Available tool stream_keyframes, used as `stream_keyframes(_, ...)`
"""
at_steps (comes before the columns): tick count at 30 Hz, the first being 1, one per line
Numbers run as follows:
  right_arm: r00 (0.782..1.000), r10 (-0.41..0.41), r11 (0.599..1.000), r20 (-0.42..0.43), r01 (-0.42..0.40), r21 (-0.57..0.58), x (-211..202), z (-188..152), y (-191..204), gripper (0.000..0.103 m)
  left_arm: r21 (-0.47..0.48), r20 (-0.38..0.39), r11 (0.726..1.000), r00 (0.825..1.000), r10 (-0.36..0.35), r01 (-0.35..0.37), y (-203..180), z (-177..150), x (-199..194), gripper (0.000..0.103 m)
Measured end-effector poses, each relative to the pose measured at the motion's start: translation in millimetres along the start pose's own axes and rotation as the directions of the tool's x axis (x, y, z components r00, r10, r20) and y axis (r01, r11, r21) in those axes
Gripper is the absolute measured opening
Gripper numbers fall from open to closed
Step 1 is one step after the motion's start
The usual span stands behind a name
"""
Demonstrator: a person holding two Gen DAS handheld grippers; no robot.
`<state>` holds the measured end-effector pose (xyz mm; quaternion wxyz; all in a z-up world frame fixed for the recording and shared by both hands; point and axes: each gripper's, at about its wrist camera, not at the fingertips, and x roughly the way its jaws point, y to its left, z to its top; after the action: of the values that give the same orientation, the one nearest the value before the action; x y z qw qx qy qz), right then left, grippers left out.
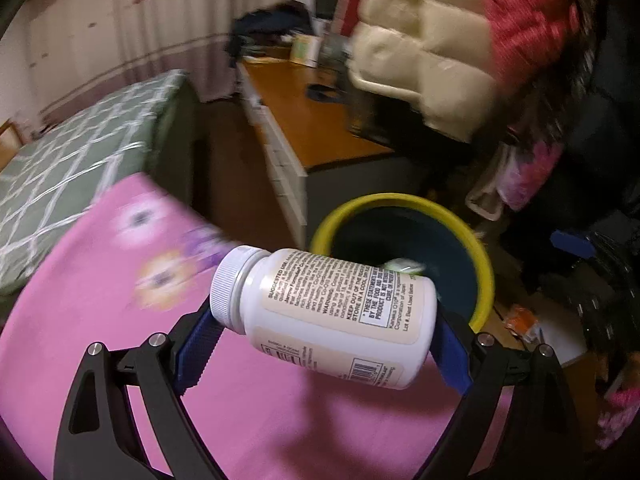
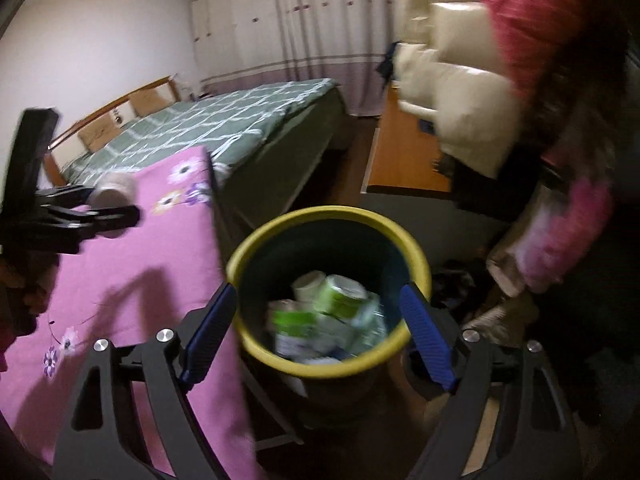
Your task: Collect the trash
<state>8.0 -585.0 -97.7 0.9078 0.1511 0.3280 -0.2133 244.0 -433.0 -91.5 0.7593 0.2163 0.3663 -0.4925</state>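
My left gripper [image 1: 324, 336] is shut on a white pill bottle [image 1: 324, 316] with a white screw cap, held sideways above the pink flowered cloth [image 1: 100, 320], just left of the yellow-rimmed dark bin [image 1: 486, 276]. In the right wrist view the left gripper [image 2: 116, 210] shows blurred at the left with the bottle [image 2: 114, 192]. My right gripper [image 2: 316, 332] is open and empty, right above the bin [image 2: 256, 240], which holds several green-and-white cans and packages [image 2: 332, 316].
A bed with a green checked cover [image 2: 224, 128] lies behind the pink-clothed table [image 2: 120, 280]. A wooden desk [image 1: 312, 116] stands at the back. Puffy cream and red jackets [image 1: 460, 40] hang at the right. Bags and clutter [image 1: 524, 324] lie on the floor beside the bin.
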Motion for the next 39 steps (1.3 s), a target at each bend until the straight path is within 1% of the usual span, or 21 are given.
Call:
stream_keyframes(1,1.0,-0.003,1.0,0.001,0.003,0.005,-1.9,-1.0,-4.9,0.081,0.021,-0.023,1.0,1.0,-0.008,0.008,-19.6,11.2,16.6,0.09)
stream_keyframes(4,1.0,-0.008,0.999,0.006,0.008,0.033,-8.1,-7.8,-24.5,0.082,0.05,-0.071,0.999,0.997,-0.016,0.019,-57.6,31.7,52.1,0.09)
stream_keyframes(7,1.0,-0.008,0.999,0.016,0.007,0.054,-12.8,-12.2,-38.9,0.082,0.06,-0.123,0.998,0.992,-0.003,0.01,-80.3,46.1,88.6,0.09)
stream_keyframes(12,0.999,-0.017,0.997,0.031,0.014,0.074,-19.9,-16.5,-52.0,0.082,0.024,-0.214,1.0,0.977,-0.009,0.014,-94.0,50.5,136.4,0.09)
stream_keyframes(14,0.999,-0.027,0.996,0.037,0.024,0.083,-22.7,-17.2,-56.5,0.082,0.016,-0.228,1.0,0.974,-0.006,0.01,-97.6,49.3,146.8,0.09)
stream_keyframes(16,0.999,-0.029,0.995,0.042,0.025,0.092,-26.2,-18.5,-59.0,0.082,-0.007,-0.228,1.0,0.974,0.0,-0.001,-94.2,48.4,149.3,0.096)
stream_keyframes(17,0.999,-0.031,0.995,0.043,0.026,0.095,-27.6,-19.2,-59.2,0.082,-0.02,-0.219,1.0,0.976,0.001,-0.005,-91.3,47.2,147.9,0.096)
stream_keyframes(21,0.998,-0.029,0.996,0.047,0.025,0.086,-34.2,-19.8,-55.0,0.083,-0.062,-0.185,0.998,0.983,-0.015,0.004,-76.8,42.5,124.9,0.098)
stream_keyframes(23,0.998,-0.025,0.997,0.053,0.021,0.077,-37.6,-20.0,-49.9,0.083,-0.077,-0.142,0.997,0.99,0.002,-0.014,-69.7,38.2,99.2,0.098)
stream_keyframes(25,0.998,-0.009,0.998,0.062,0.005,0.055,-43.4,-19.0,-37.3,0.083,-0.103,-0.064,0.994,0.997,0.039,-0.045,-61.1,27.0,56.3,0.098)
stream_keyframes(27,0.998,0.024,0.999,0.065,-0.026,0.033,-46.9,-15.6,-25.3,0.085,-0.134,-0.015,0.989,0.998,0.068,-0.069,-53.2,14.3,18.6,0.098)
stream_keyframes(28,0.996,0.053,0.998,0.077,-0.054,0.008,-51.7,-13.1,-14.0,0.085,-0.179,0.019,0.98,0.995,0.095,-0.09,-45.6,-1.1,-14.7,0.098)
stream_keyframes(30,0.991,0.09,0.995,0.098,-0.087,-0.038,-58.8,-10.3,4.1,0.087,-0.239,0.067,0.963,0.988,0.141,-0.121,-31.9,-22.5,-59.9,0.098)
stream_keyframes(31,0.987,0.118,0.991,0.11,-0.11,-0.07,-63.2,-8.6,17.0,0.088,-0.296,0.109,0.94,0.972,0.207,-0.167,-23.9,-43.0,-97.7,0.098)
stream_keyframes(32,0.983,0.139,0.987,0.119,-0.128,-0.095,-66.3,-7.3,27.2,0.089,-0.329,0.122,0.922,0.96,0.254,-0.202,-18.6,-54.5,-119.2,0.098)
stream_keyframes(33,0.981,0.152,0.984,0.124,-0.139,-0.11,-68.1,-6.4,34.0,0.09,-0.383,0.132,0.889,0.937,0.324,-0.253,-11.4,-74.3,-149.7,0.098)
stream_keyframes(34,0.976,0.176,0.979,0.13,-0.159,-0.131,-70.9,-5.0,43.9,0.09,-0.418,0.132,0.864,0.922,0.364,-0.281,-6.4,-87.6,-167.2,0.098)
stream_keyframes(35,0.971,0.195,0.974,0.135,-0.176,-0.144,-73.2,-4.4,51.7,0.09,-0.468,0.13,0.825,0.898,0.42,-0.318,0.6,-106.7,-191.6,0.098)
stream_keyframes(36,0.968,0.208,0.971,0.138,-0.186,-0.152,-75.1,-3.8,57.3,0.09,-0.522,0.135,0.775,0.862,0.489,-0.358,5.5,-128.9,-219.0,0.098)
stream_keyframes(37,0.964,0.225,0.965,0.144,-0.201,-0.167,-78.9,-4.0,65.9,0.09,-0.547,0.132,0.74,0.833,0.538,-0.391,7.3,-142.5,-235.2,0.098)
stream_keyframes(39,0.959,0.243,0.957,0.148,-0.213,-0.196,-85.7,-5.1,79.6,0.091,-0.597,0.096,0.626,0.731,0.676,-0.501,6.2,-179.1,-273.9,0.098)
